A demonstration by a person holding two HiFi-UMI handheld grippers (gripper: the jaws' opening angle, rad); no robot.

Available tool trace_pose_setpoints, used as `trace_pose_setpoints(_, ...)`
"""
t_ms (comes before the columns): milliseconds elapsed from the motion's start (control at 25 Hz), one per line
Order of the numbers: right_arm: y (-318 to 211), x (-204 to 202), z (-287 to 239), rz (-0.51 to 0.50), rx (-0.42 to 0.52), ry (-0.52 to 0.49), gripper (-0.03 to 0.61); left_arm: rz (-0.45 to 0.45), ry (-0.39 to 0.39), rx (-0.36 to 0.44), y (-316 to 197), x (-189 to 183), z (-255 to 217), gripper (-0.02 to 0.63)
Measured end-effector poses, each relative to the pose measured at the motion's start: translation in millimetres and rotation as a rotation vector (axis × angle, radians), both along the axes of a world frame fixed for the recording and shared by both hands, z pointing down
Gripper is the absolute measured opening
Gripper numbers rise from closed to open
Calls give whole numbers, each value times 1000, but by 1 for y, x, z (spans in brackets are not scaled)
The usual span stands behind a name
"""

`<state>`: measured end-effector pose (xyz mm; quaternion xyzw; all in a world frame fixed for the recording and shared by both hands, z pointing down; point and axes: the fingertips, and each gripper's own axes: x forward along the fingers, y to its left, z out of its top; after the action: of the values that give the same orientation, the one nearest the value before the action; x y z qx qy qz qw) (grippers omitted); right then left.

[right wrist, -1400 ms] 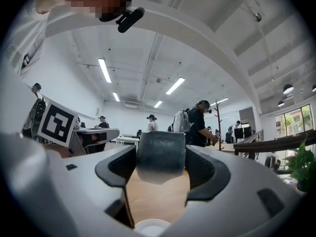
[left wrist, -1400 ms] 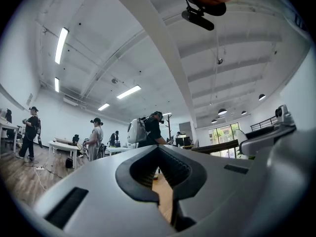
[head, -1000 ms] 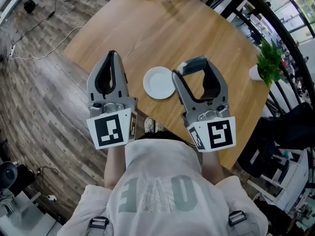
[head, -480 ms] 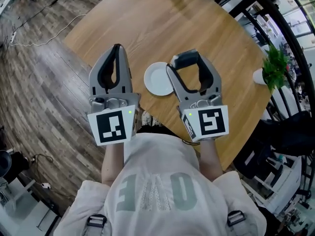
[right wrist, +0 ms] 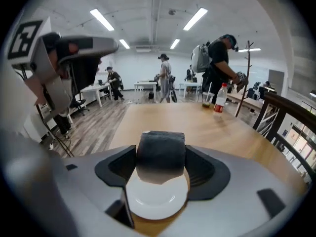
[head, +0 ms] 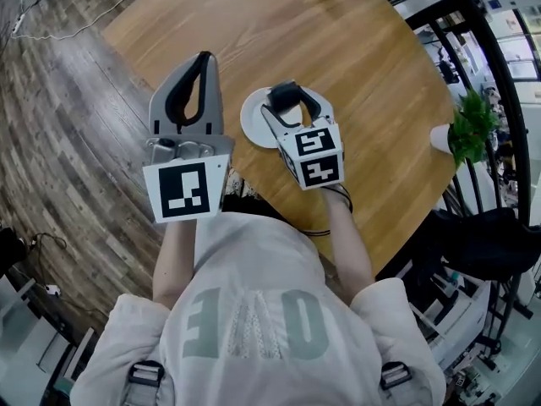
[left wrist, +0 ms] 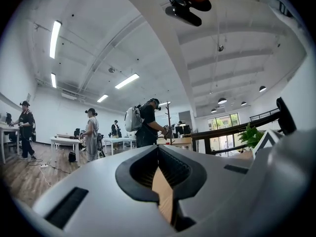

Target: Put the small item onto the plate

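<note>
the right hand-held gripper (head: pixel 292 101) has swung in from the right side of the plate (head: pixel 252 123) and now hangs over it, pitched nose-down so that two faces of its marker cube (head: pixel 311 155) show. the small item (head: pixel 286 94), dark and clamped between its jaws, has travelled with it and now sits above the plate's far part, hiding some of the white rim.

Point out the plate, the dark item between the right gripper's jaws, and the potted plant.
plate (right wrist: pixel 157 204), right gripper view, on its bare white centre.
dark item (right wrist: pixel 160 152), right gripper view, on the middle of its front face.
potted plant (head: pixel 472 127), head view, on its green leaves.
</note>
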<state>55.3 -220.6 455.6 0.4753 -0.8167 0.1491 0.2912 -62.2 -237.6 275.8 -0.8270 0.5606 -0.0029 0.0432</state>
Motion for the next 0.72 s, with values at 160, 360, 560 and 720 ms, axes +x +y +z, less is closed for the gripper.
trace_pose_setpoints(160,9,-2,50,-32,-141,55,310,-5,-2,-10,1,2,5,9)
trace_pose_setpoints(360,18,-1,84,-54,-231,113,310,-20,-10,-18,1,1,10,9)
trace_pose_setpoints(560,24,-2,104,-68,-288,133,310,-38,-15,-25,9,-6,13,9)
trace_pose_setpoints(720,20,-2,109,-70,-304,136,310,-64,-19,-42,13,-16,18,9)
